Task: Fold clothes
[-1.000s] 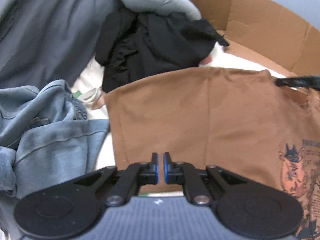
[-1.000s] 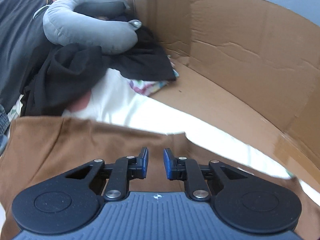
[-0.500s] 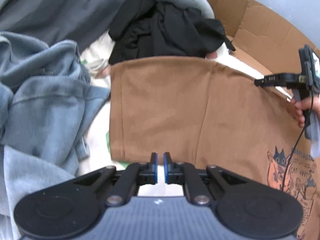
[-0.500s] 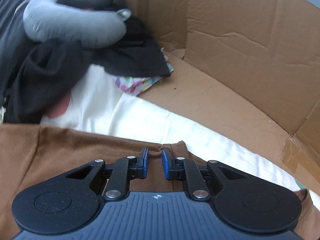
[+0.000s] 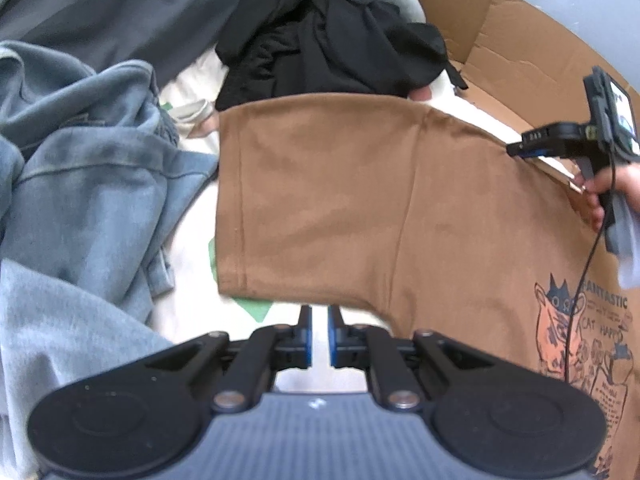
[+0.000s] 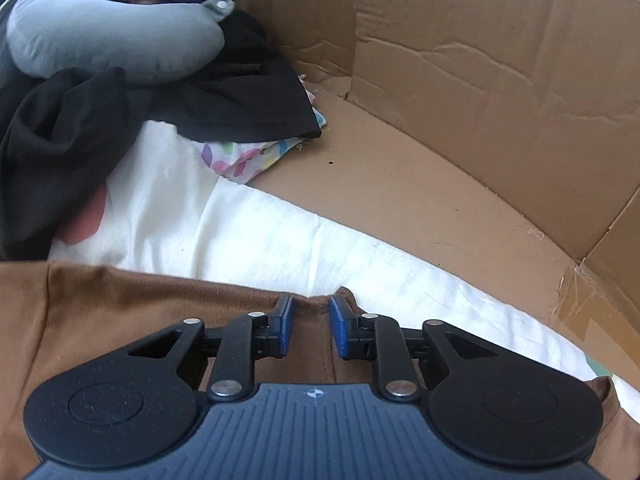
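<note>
A brown T-shirt (image 5: 340,200) with an orange cat print (image 5: 580,340) lies spread on the white sheet (image 6: 260,232). My left gripper (image 5: 318,312) is at the sleeve's near hem, shut, with the hem pinched at its very tips. My right gripper (image 6: 310,308) is over the shirt's far edge (image 6: 120,320). Its jaws are opening; a ridge of brown cloth stands between the pads, which no longer press on it. The left wrist view shows that gripper (image 5: 516,148) at the upper right, held by a hand (image 5: 600,192).
Blue-grey garments (image 5: 80,200) are heaped on the left. A black garment (image 6: 60,140) and a grey neck pillow (image 6: 100,28) lie beyond the shirt, with a flowery cloth (image 6: 248,156) beneath. Cardboard walls (image 6: 480,80) stand behind and to the right.
Both grippers have sunk and the shirt has come down flat onto the sheet. The right jaws narrowed, then spread wider off the cloth. The left jaws stayed shut.
</note>
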A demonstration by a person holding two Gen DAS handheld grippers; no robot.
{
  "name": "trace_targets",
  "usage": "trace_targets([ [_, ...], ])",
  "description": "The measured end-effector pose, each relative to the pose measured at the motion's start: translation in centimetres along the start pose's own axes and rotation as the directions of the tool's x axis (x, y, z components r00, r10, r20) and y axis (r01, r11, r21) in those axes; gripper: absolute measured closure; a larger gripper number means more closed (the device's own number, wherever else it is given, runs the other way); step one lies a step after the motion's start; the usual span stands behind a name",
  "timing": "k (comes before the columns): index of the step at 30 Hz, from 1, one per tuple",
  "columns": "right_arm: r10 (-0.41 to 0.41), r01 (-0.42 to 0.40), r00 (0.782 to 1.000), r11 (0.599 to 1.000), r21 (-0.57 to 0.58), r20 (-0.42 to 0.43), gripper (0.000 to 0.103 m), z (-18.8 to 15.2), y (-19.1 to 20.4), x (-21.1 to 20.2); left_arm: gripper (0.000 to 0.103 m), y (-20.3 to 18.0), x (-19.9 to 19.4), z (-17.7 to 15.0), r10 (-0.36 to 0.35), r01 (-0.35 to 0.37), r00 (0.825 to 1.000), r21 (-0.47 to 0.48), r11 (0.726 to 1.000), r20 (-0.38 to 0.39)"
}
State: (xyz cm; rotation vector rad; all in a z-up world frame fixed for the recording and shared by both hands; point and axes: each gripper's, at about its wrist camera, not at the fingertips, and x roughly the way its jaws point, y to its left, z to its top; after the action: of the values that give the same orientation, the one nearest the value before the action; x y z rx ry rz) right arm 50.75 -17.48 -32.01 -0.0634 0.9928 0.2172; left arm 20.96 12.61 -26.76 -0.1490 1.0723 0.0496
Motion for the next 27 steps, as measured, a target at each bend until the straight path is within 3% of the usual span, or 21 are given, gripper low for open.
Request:
trace_targets([
  [2,0.017,-0.016,1.0,1.0,0.016,-0.008,0.073,0.3,-0.3,-0.3,0.095,0.0,0.0,-0.1,-0.002,0.002,1.0,0.0,1.0,0.0],
  [6,0.068,-0.07,0.997,0.996,0.051,0.03,0.061,0.0,-0.8,-2.5,0.095,0.2,-0.6,-0.3,-0.008,0.008,1.0,0.001,1.0,0.014],
  [13,0.155,-0.153,0.986,0.987,-0.038,0.058,0.06,-3.3,-1.2,-8.7,0.095,0.6,-1.5,-0.9,-0.085,0.085,0.996,0.003,0.996,0.008],
  [18,0.129,-0.124,0.988,0.991,-0.056,0.081,0.06,-6.7,-3.8,-15.5,0.095,-0.3,-1.1,-1.8,-0.142,0.143,0.989,0.024,0.989,-0.03],
  [27,0.039,-0.039,0.998,0.999,0.006,0.055,0.06,-13.8,-9.3,-26.0,0.095,-0.1,-3.2,-4.6,-0.101,0.11,0.988,0.076,0.991,-0.116],
])
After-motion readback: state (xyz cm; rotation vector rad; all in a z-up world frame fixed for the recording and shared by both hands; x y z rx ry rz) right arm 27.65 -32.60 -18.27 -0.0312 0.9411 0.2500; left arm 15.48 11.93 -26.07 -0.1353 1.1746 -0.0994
